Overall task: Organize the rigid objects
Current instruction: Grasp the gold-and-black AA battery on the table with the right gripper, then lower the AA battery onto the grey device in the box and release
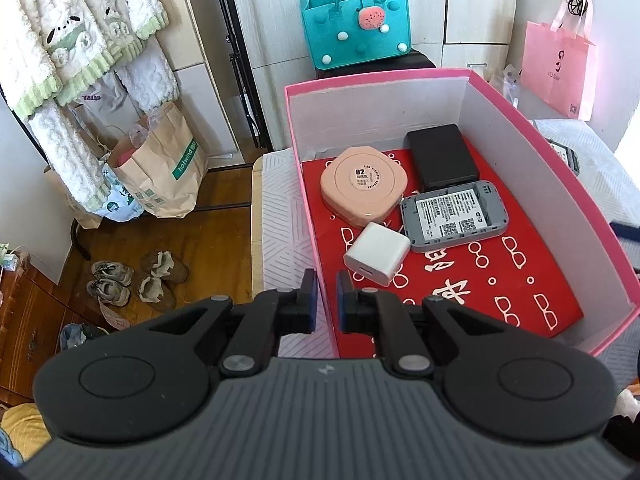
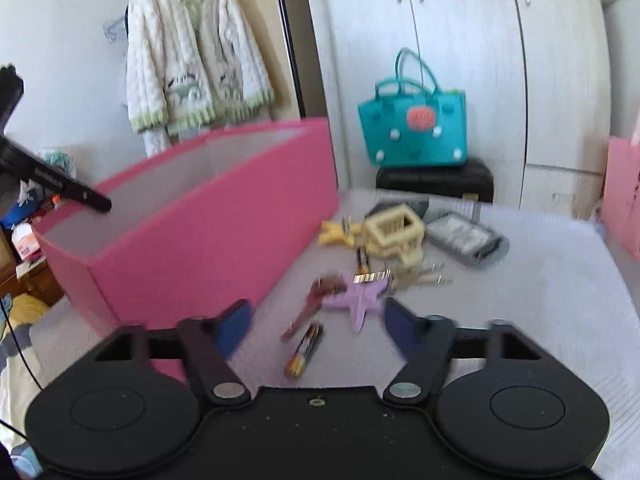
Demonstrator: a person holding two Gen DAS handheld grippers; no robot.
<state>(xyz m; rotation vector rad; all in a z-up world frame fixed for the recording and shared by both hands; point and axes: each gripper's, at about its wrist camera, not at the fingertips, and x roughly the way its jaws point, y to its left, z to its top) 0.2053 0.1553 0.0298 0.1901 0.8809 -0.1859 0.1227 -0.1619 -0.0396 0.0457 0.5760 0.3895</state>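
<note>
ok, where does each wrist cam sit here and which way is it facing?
Left wrist: on the left gripper, angled down into the pink cardboard box holding a peach round-cornered compact case; its shut jaws pinch the box's near wall.
Right wrist: on the right gripper, looking across the white bedspread at a purple star-shaped toy; open jaws and part of the left gripper show.
Shared: the pink box and the teal felt tote bag.

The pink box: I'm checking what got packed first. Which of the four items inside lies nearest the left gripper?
The white charger cube, closest to the left gripper. The peach compact, grey router and black case lie farther back.
</note>
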